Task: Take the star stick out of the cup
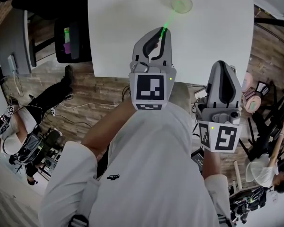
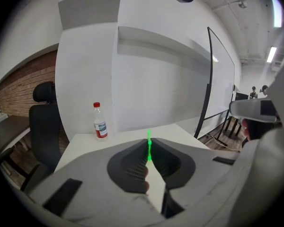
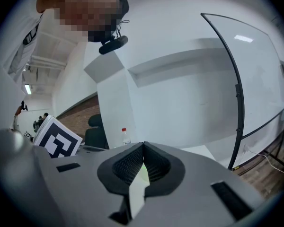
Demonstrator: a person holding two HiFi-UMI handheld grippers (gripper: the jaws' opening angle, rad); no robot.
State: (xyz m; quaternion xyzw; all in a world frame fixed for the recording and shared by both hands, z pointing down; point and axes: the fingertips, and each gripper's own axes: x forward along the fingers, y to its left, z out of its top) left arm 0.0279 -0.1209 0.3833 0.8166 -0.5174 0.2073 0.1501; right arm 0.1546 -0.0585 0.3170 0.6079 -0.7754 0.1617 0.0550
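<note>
One cup [image 1: 181, 4] shows solely in head view.

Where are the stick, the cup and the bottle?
green stick [image 1: 167, 22], head view, middle of its shaft
cup [image 1: 185, 4], head view, its greenish wall
bottle [image 2: 100, 126], left gripper view, its label

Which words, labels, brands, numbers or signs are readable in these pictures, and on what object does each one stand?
No text here can be read.
The bottle label: print too small and blurred.
The logo on the white shirt: too small to read.
The left square marker and the right square marker: black-and-white patterns, no letters.
</note>
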